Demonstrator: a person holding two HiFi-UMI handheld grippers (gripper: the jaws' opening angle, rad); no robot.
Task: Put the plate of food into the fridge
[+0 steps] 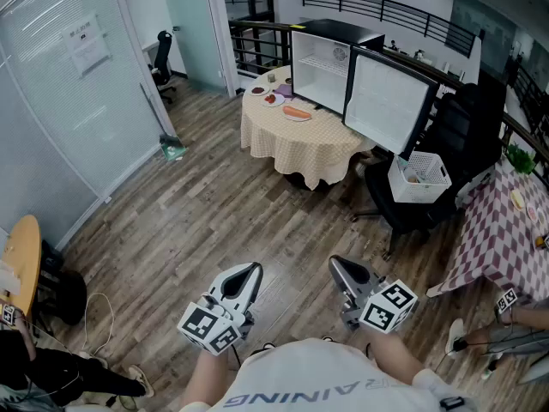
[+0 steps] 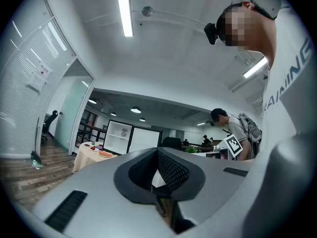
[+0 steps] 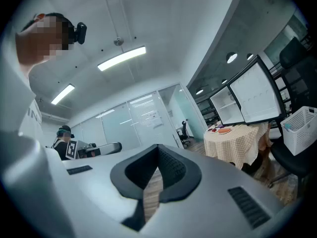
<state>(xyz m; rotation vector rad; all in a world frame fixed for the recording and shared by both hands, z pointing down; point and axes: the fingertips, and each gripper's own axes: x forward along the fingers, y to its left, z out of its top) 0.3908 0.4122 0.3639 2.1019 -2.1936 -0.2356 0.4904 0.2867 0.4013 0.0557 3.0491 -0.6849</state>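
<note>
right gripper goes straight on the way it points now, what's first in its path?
Nothing close: the right gripper aims over open floor at the far glass partition, left of the table. Depth unclear.

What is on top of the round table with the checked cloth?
Small plates of food; the nearest plate holds something orange. The open fridge hides the table's far side.

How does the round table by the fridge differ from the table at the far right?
The round table wears a pale yellow checked cloth; the right table a purple-and-white diamond one. The round table holds plates of food beside the open fridge; the right table shows only small items I cannot identify. The round table sits inside the frame; the right table is cut off. Both cloths hang low.
</note>
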